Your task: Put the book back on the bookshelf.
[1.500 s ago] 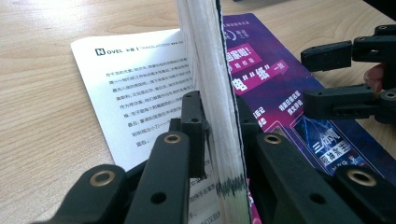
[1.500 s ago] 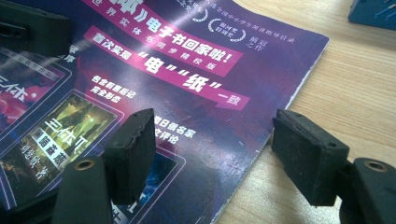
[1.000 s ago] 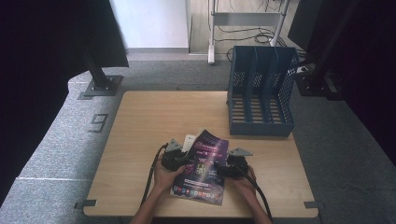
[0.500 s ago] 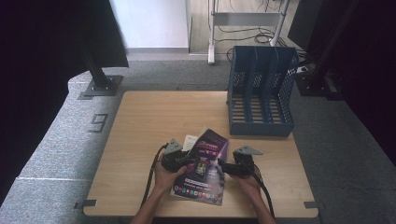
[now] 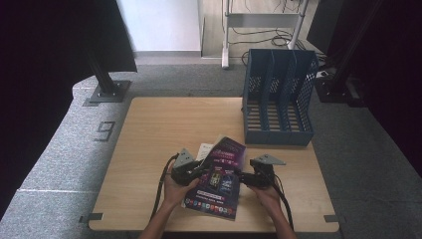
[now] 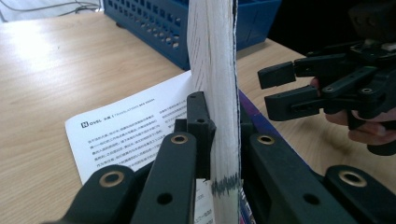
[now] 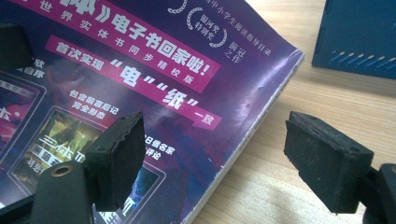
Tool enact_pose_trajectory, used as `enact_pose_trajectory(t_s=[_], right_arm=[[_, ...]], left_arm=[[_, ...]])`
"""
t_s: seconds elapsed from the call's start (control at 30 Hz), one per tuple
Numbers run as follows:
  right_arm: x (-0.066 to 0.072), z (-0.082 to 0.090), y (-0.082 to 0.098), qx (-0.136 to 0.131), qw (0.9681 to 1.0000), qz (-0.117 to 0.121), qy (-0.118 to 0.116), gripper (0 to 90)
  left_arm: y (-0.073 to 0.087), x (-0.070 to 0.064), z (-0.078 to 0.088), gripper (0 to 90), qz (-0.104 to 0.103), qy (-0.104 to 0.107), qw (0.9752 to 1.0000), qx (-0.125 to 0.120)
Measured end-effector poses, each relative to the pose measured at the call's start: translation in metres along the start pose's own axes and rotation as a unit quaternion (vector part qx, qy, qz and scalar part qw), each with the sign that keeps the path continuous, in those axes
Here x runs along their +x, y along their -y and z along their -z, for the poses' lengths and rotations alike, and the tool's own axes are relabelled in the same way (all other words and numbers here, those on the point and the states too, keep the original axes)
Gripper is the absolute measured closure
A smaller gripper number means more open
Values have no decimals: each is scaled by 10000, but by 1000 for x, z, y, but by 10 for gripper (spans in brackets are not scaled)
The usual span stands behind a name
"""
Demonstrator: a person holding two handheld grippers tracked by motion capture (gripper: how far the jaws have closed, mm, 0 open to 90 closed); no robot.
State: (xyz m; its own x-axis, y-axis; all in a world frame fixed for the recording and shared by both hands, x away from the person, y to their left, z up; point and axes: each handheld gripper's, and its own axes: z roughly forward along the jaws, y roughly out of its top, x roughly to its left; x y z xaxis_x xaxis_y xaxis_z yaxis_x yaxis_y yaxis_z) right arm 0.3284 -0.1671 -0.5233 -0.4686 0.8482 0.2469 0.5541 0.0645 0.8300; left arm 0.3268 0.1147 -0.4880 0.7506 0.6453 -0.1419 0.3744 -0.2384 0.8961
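Clamping the purple magazine (image 5: 217, 175) by its page edge, my left gripper (image 6: 219, 140) holds it near the table's (image 5: 164, 129) front edge, over a white printed sheet (image 6: 126, 130). My right gripper (image 7: 215, 154) sits at the magazine's opposite edge, jaws wide apart, one above the cover, one above bare wood. Blue file rack (image 5: 277, 99) stands at far right.
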Motion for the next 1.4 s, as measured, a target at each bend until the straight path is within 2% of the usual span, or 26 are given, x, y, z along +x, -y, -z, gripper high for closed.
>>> enact_pose_trajectory(t_s=[0.27, 0.63, 0.73, 0.87, 1.03, 1.23, 1.4], right_arm=[[-2, 2, -1, -58, 10000, -28, 23, 177], [-3, 3, -3, -123, 9999, -61, -21, 157], [-5, 3, -3, -145, 9998, -112, -96, 151], [-6, 3, -3, -177, 9995, -124, -221, 151], [-6, 1, -2, -170, 9983, -162, -534, 200], [-7, -1, -1, -112, 9982, -230, -539, 223], [-8, 2, -2, -134, 9979, -262, -570, 268]], left_arm=[[-6, -10, 7, 843, -193, 81, 9996, -166], [-13, -19, 16, 844, -309, 243, 9988, -307], [-14, -21, 17, 844, -332, 285, 9985, -334], [-14, -20, 18, 844, -303, 333, 9983, -357], [-13, -19, 16, 844, -290, 395, 9983, -322], [-9, -12, 13, 844, -118, 426, 9987, -260], [-4, -5, 8, 843, 21, 346, 9993, -145]])
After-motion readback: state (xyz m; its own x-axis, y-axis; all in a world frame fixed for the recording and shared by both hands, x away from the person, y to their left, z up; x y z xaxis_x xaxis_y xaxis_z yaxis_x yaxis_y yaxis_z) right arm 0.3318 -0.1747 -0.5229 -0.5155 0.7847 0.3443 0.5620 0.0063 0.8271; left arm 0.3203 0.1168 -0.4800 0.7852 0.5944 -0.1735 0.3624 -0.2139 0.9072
